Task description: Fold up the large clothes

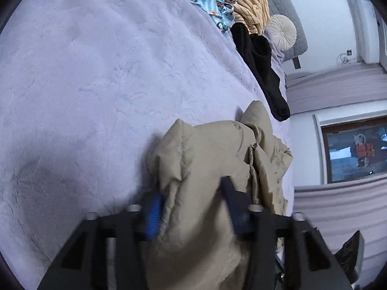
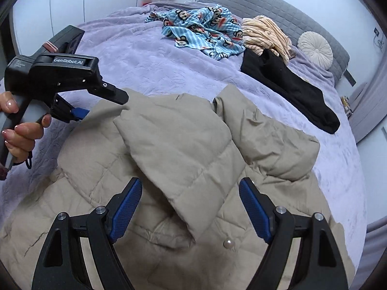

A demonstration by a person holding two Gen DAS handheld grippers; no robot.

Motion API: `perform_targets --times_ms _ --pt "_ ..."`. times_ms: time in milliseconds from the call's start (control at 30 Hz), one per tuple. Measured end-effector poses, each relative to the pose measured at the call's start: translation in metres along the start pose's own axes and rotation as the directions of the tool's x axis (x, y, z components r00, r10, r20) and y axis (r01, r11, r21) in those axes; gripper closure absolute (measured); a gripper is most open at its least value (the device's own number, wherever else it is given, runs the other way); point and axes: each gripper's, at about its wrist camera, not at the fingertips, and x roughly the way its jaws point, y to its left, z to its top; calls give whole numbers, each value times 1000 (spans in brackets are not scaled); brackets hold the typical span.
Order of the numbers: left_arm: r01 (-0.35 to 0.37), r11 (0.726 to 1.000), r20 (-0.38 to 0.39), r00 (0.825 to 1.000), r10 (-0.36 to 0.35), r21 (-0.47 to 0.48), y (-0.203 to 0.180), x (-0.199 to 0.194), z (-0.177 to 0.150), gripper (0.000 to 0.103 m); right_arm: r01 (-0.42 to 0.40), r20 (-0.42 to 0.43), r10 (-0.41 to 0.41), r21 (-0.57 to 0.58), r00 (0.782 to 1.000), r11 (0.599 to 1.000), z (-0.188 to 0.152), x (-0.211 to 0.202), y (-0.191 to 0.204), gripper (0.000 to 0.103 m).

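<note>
Pinching beige coat (image 1: 205, 159), left tool (image 1: 193, 207); right tool (image 2: 191, 207) spread above it, pearl button (image 2: 227, 243) there only.

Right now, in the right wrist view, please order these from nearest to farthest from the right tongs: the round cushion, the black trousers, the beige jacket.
1. Beige jacket: directly under the open right tongs.
2. Black trousers: farther up the bed, to the right.
3. Round cushion: farthest, against the grey headboard, upper right.
</note>
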Motion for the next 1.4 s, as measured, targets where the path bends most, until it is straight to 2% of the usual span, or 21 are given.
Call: perform_targets --times_ms 67,100,133,200,233,267,333,433,467,533,567,667,733,800,900,967,1033,1133,1233,1333,1400 --pt "-115 988 81 991 107 100 -21 -4 -4 82 15 18 -16 33 1000 999 0 3 -8 32" --pt "-177 971 111 981 161 163 -33 -6 -7 83 2 30 -4 74 1000 997 -1 2 -15 74" --pt "-241 946 139 967 214 216 -43 -6 -9 84 -16 26 13 147 1000 989 -5 3 -26 98" --pt "-341 891 183 937 297 299 -55 -2 -13 83 -82 27 77 373 997 924 -26 4 -63 98" --pt "-385 863 198 921 336 327 -58 3 -14 83 -121 29 123 501 992 857 -43 7 -84 98" --pt "-413 844 204 909 362 342 -58 8 -16 83 -143 26 160 609 987 780 -61 12 -102 98" --pt "-449 823 205 893 401 348 -50 14 -18 83 -163 26 241 805 970 571 -109 30 -134 96" --pt "-510 798 234 859 455 320 -46 16 -19 81 -217 97 346 921 933 325 -161 52 -153 96" --pt "-549 780 253 835 489 300 -48 15 -18 66 -238 128 360 930 924 280 -169 55 -157 96" --pt "-657 717 330 747 578 233 -52 3 -15 33 -257 159 371 939 915 231 -175 53 -164 96" --pt "-680 703 371 721 586 210 -53 -8 -19 32 -247 155 367 944 917 217 -178 49 -169 94" --pt "-670 716 405 720 564 195 -57 -38 -17 32 -212 136 340 957 931 198 -187 30 -182 83" --pt "-654 725 407 736 542 217 -62 -52 -17 32 -187 114 299 956 947 227 -191 8 -190 83" --pt "-631 731 385 762 520 261 -68 -55 -19 32 -146 80 209 935 975 322 -186 -19 -195 82" --pt "-600 738 341 794 503 308 -78 -43 -30 32 -214 134 201 862 971 460 -156 -34 -194 82" --pt "-612 719 324 789 523 329 -84 -23 -43 32 -291 166 266 783 949 550 -124 -25 -188 82" --pt "-643 690 316 765 561 332 -83 -1 -59 32 -338 166 318 704 933 625 -96 -9 -180 82" --pt "-660 671 288 751 594 336 -67 26 -76 32 -330 93 350 616 932 715 -65 27 -164 82" --pt "-666 672 302 746 594 323 -56 32 -79 19 -255 -12 332 616 943 745 -75 63 -163 83" --pt "-625 727 255 781 571 286 -46 31 -71 17 -258 9 343 675 939 691 -107 75 -179 97" --pt "-620 728 249 784 569 293 -45 30 -71 17 -225 25 297 713 955 664 -120 65 -193 99"
